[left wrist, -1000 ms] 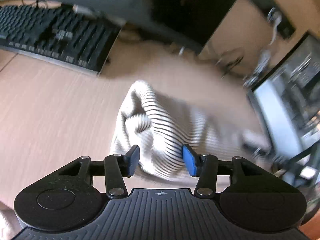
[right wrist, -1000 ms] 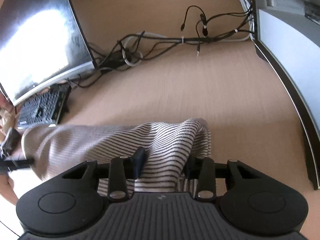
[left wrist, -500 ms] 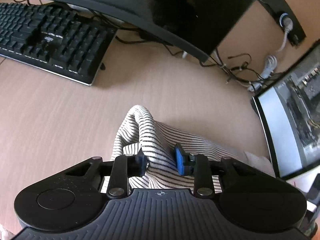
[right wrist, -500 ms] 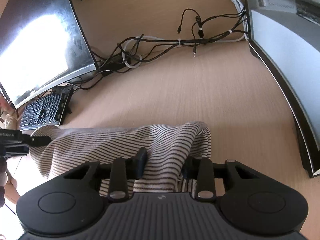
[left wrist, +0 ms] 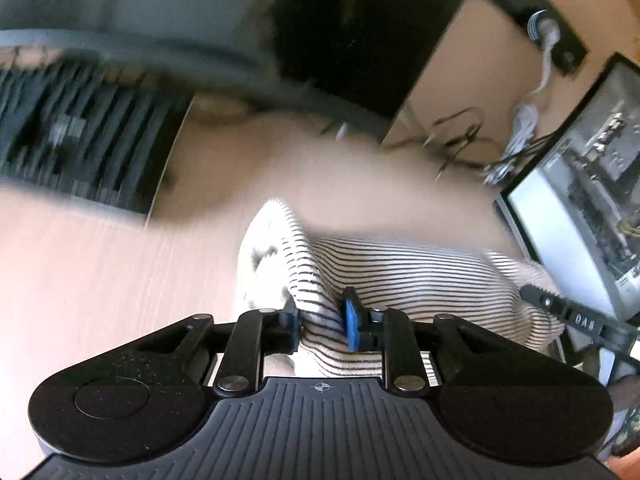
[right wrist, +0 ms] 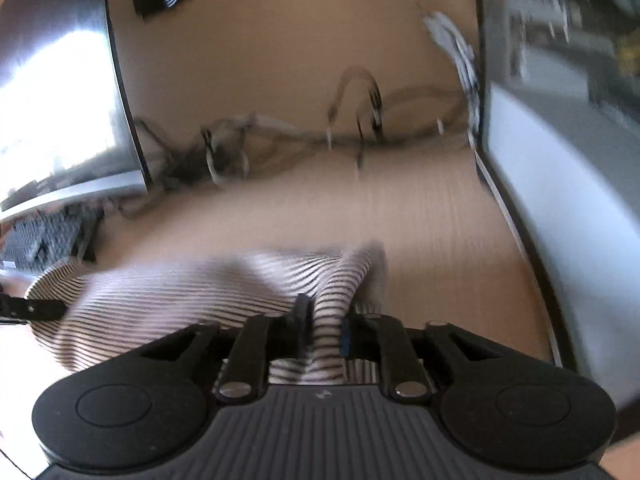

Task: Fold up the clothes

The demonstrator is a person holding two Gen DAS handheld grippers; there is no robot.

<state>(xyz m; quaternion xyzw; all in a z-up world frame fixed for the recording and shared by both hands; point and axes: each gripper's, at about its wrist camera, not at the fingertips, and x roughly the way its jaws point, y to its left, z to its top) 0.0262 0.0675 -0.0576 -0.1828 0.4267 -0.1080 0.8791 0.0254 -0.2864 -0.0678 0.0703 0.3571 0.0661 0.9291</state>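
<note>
While both of your grippers are pinching the same striped top (left wrist: pixel 400 276), the main risk is losing one end of it. Your left gripper (left wrist: pixel 320 316) has its blue pads closed on a narrow bunched ridge of cloth, and your right gripper (right wrist: pixel 324 324) is clamped on a similar twisted pinch. Neither bite looks deep, so a quick pull apart could draw the knit out of the jaws and drop that end onto the desk (right wrist: pixel 420 216).

Both views are smeared, which suggests fast motion; at that pace the hanging part could swing unevenly and set a crooked crease. The cables (right wrist: pixel 360 128) behind the top and the keyboard (left wrist: pixel 80 148) to the left are close enough that a trailing hem could snag or drag over them, and the monitors (right wrist: pixel 560 208) on either side leave little room for a wide sweep.

The top is stretched between your two grippers, just above or resting on the desk; which one I cannot tell. From the left view it runs away to the right towards your other gripper's tip; from the right view it runs off to the left.
</note>
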